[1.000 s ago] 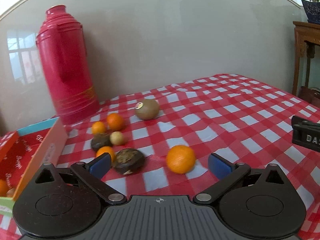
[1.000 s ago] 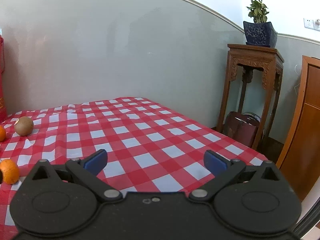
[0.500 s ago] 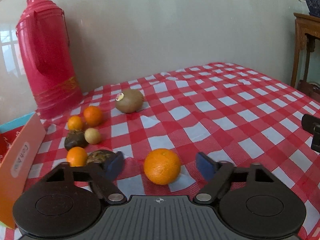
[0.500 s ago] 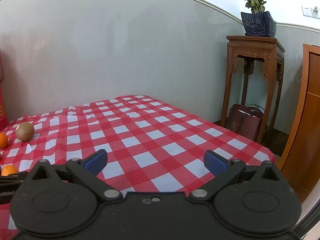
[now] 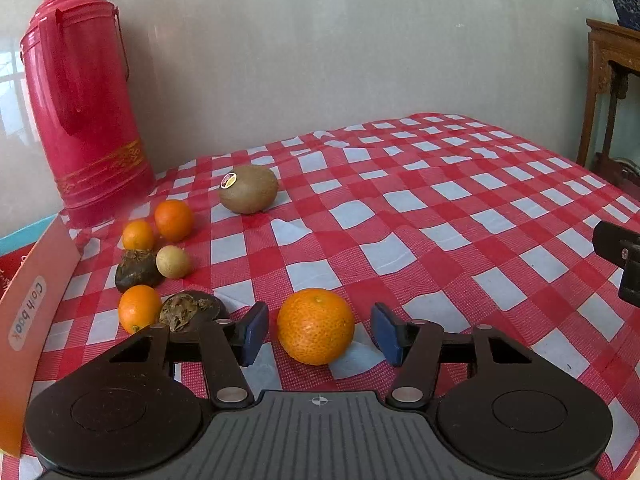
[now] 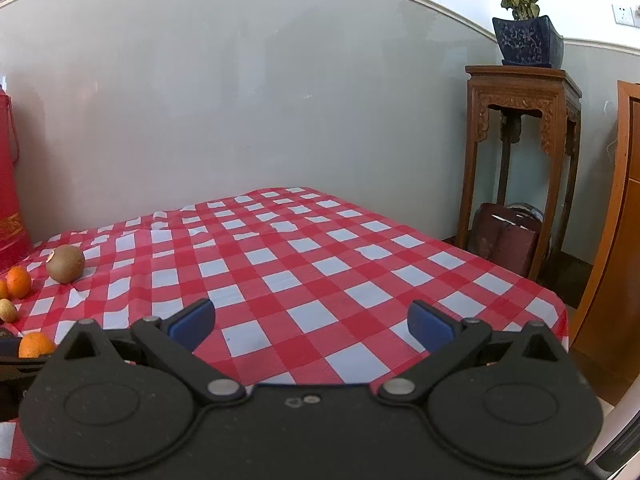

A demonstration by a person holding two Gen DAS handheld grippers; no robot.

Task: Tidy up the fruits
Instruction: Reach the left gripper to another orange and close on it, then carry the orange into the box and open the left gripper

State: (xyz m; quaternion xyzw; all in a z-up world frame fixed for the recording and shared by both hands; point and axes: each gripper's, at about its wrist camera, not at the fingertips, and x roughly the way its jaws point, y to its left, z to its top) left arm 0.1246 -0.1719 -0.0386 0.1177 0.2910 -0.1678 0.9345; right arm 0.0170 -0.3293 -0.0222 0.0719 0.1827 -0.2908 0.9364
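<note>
A large orange [image 5: 315,326] lies on the red-checked tablecloth [image 5: 420,216], between the blue pads of my left gripper [image 5: 318,334]. The jaws are closing, with a small gap left on each side of the fruit. To its left lie three small oranges [image 5: 139,307], two dark wrinkled fruits [image 5: 138,265] and a pale round fruit [image 5: 173,261]. A kiwi [image 5: 249,189] with a sticker sits farther back. An orange cardboard box [image 5: 36,304] stands at the left edge. My right gripper [image 6: 310,324] is open over bare cloth, with nothing between its fingers.
A tall red thermos [image 5: 80,96] stands against the wall at the back left. The table's right edge drops off near a carved wooden stand [image 6: 520,160] bearing a potted plant [image 6: 524,36]. A wooden cabinet [image 6: 616,240] is at the far right.
My left gripper moved forward until the large orange sat between its fingers, and its jaws narrowed from wide open to close around it. The right gripper stayed put.
</note>
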